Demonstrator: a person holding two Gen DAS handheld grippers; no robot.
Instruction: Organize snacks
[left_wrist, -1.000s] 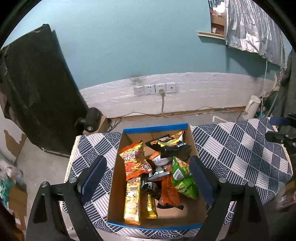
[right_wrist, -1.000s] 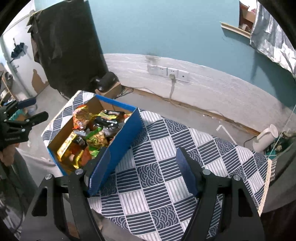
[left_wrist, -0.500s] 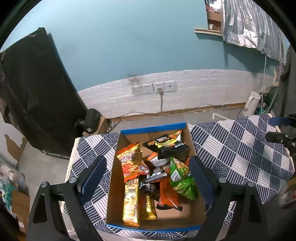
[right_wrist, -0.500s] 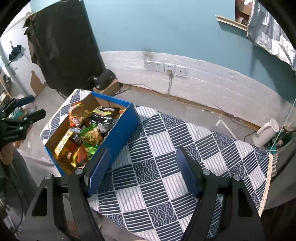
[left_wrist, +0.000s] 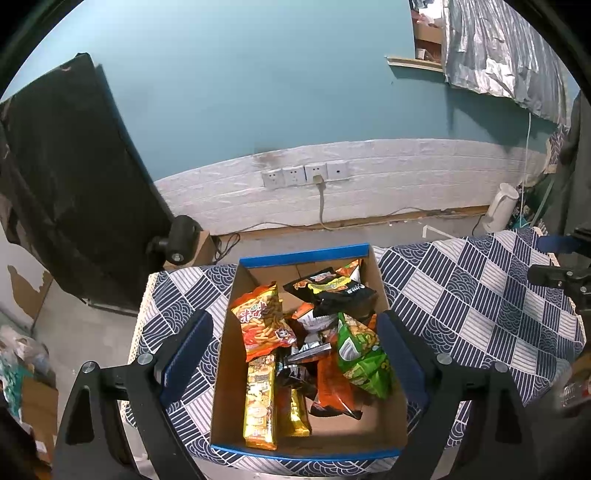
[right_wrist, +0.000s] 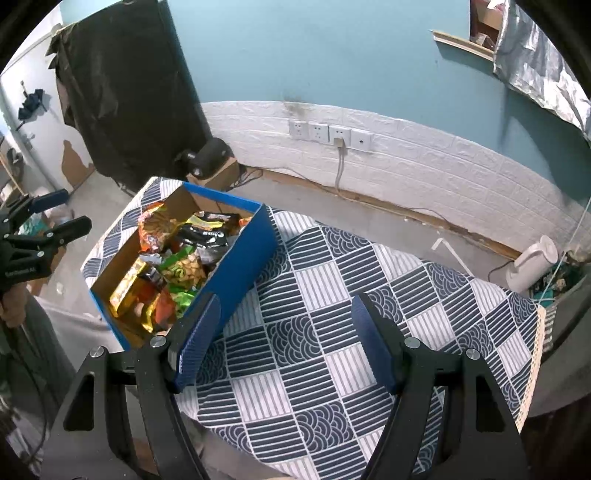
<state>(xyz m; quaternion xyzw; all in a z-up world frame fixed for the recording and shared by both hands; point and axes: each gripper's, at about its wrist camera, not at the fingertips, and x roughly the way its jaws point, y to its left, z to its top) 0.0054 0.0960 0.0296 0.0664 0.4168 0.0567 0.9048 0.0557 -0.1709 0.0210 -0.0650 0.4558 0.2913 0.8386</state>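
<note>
Teal wall above white brick panelling, a row of white wall sockets (left_wrist: 306, 173) along it, and below me the bench (right_wrist: 332, 332) under its navy-and-white patterned cloth. On its left end sits the open cardboard box with blue outer walls (left_wrist: 303, 256), and it is packed: an orange-red bag of snack sticks (left_wrist: 263, 325) leaning on the left wall, a black packet with yellow print (left_wrist: 336, 291) at the far end, a green crisp bag (left_wrist: 360, 354) on the right, a long gold packet (left_wrist: 260, 404) lying lengthwise near the front, a flat orange pouch (left_wrist: 332, 387) beside it. Packets overlap in a loose heap; the front right corner shows bare cardboard.

Against a second back, the box has slid slightly lower and left in my right view, so more checked cloth shows ahead of me; the heap of packets has not shifted.

My left hand-held gripper (left_wrist: 295, 352) hangs directly over the box, jaws spread wide, one blue pad over the cloth left of the box and the other over its right wall, gripping nothing. My right hand-held gripper (right_wrist: 286, 341) hovers over bare cloth, jaws parted and empty, its left pad just beside the box's blue side wall (right_wrist: 240, 266); the snacks lie up and to the left of it.
</note>
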